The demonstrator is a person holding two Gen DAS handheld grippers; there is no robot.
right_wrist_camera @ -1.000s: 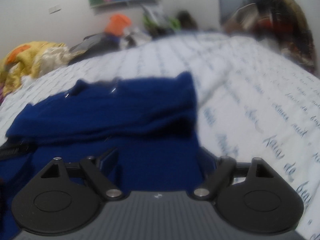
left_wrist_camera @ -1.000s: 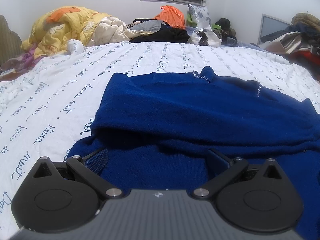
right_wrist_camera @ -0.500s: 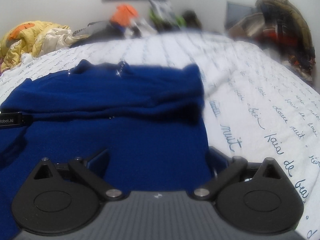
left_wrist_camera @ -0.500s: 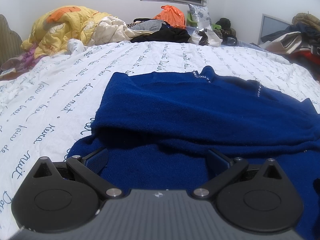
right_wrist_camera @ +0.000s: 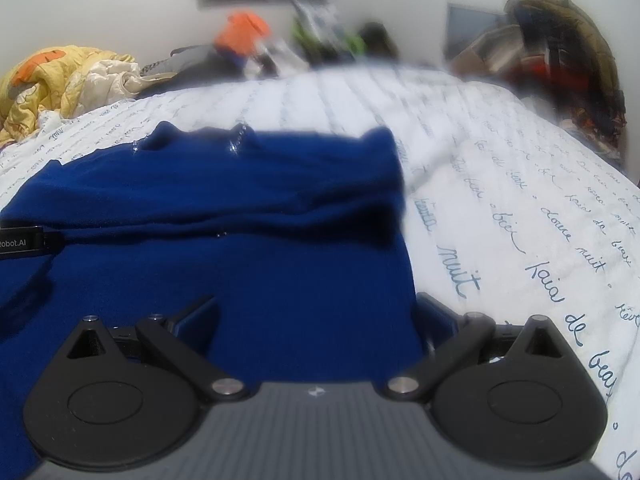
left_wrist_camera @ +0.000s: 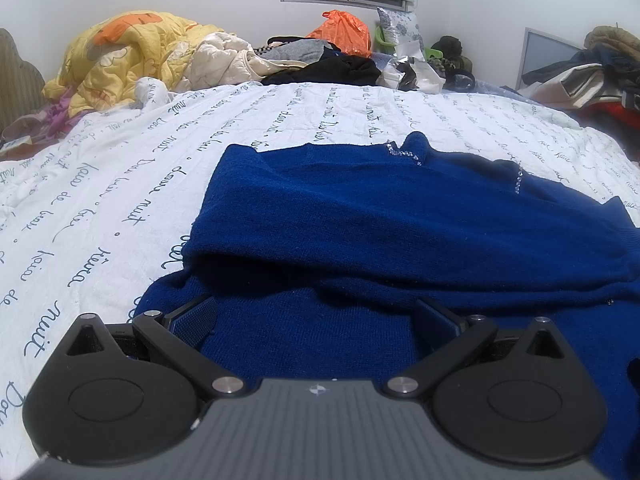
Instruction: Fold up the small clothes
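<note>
Hovering low over the blue sweater (left_wrist_camera: 360,216), left gripper (left_wrist_camera: 316,316) has its jaws spread wide, nothing pinched; knit fabric lies flat between the fingers (left_wrist_camera: 196,314) without being clamped. Right gripper (right_wrist_camera: 316,312) same story: jaws fully apart, released, sweater (right_wrist_camera: 224,240) cloth lying loose under the gap, right finger sitting just at the sweater's right edge where it meets the sheet.

Sweater: deep royal blue, fuzzy knit, folded over itself crosswise. Upper layer forms a thick rolled fold line running across the width, with a shadowed pocket under it on the left side. Near layer in front of the fold is flat with fine ribbing. A row of small clear beads (left_wrist_camera: 404,154) trims the neckline at the far edge; a second beaded strip (left_wrist_camera: 519,178) runs down to the right of it. Far corners stick up slightly as small peaks.

Sweater lies on the white bedsheet (left_wrist_camera: 100,208) printed with blue cursive script, sheet showing left, right and beyond the sweater. Both grippers tilt downward toward the sweater's near half, side by side; the left gripper's black body (right_wrist_camera: 20,242) pokes in at the left edge of the right wrist view, touching or just above the fold line, can't tell which.

Right wrist view is blurred past the sweater.
</note>
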